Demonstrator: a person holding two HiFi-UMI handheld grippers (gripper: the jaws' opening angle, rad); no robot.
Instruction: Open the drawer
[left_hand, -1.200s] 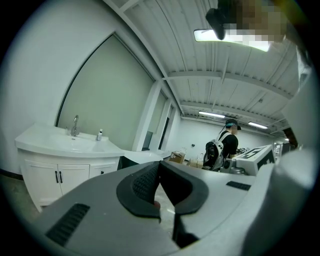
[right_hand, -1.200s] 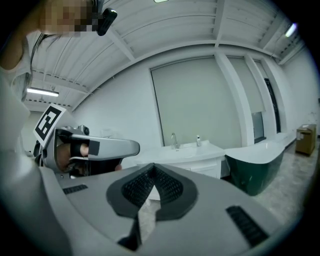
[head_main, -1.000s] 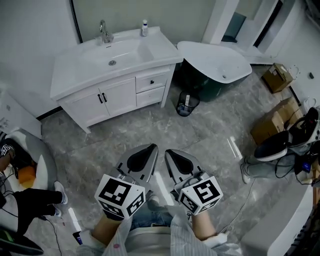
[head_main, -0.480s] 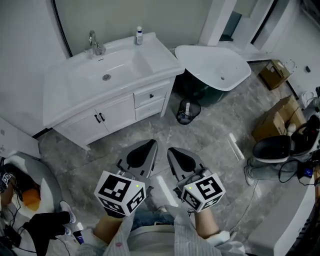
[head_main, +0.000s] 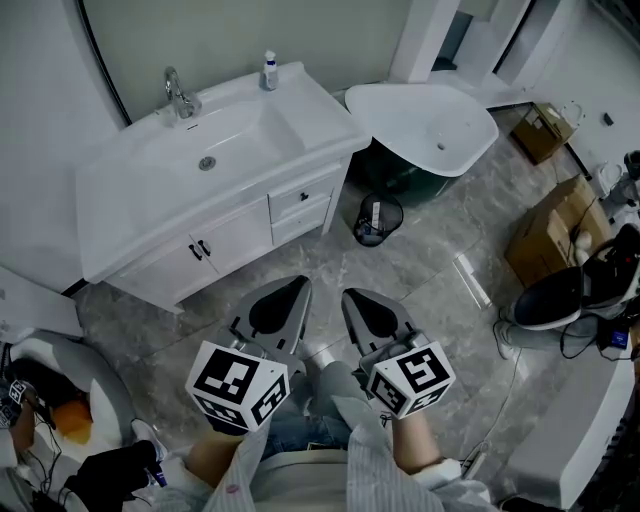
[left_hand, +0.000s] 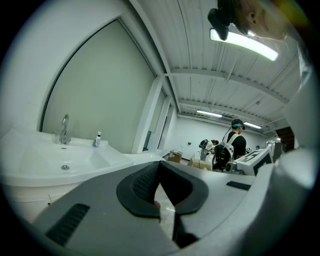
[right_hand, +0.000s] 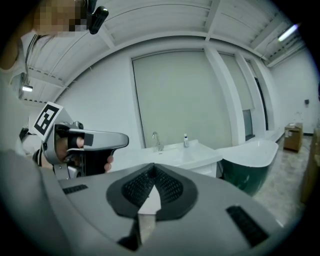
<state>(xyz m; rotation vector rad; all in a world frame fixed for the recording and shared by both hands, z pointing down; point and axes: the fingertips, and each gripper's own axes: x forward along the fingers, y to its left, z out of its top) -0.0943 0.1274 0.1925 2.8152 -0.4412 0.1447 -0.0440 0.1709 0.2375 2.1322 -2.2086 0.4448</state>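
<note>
Left gripper: the grey two-jaw left gripper (head_main: 292, 292), with a black-and-white marker cube at its rear, is hanging over the floor and pointing toward the vanity. Its jaws are meeting at the tips and are gripping nothing.
Right gripper: the matching grey right gripper (head_main: 356, 300) is sitting just beside the left one, roughly parallel to it. Its jaws are also pressing together and are empty.
Drawer: the upper white drawer with a small black knob (head_main: 305, 194) is sitting flush in the right part of the vanity. It is closed and well apart from both grippers.
Lower drawer: a second white drawer front (head_main: 303, 220) is lying directly beneath it, also closed.
Vanity: the white cabinet vanity with a one-piece basin top (head_main: 120, 190) is standing against the wall ahead of the grippers. Two white doors with black handles (head_main: 200, 250) are filling its left part.
On the vanity: a chrome faucet (head_main: 177, 92) is rising behind the basin, and a small white bottle with a dark cap (head_main: 269, 70) is standing near the back right corner.
Beside the vanity: a white freestanding bathtub with a dark green outer shell (head_main: 425, 120) is standing to the right. A black wire wastebasket (head_main: 376, 218) is resting on the floor between tub and vanity.
Floor: grey marble-patterned tiles (head_main: 420, 270) are showing under both grippers. Brown cardboard boxes (head_main: 548, 238) are sitting at the far right.
</note>
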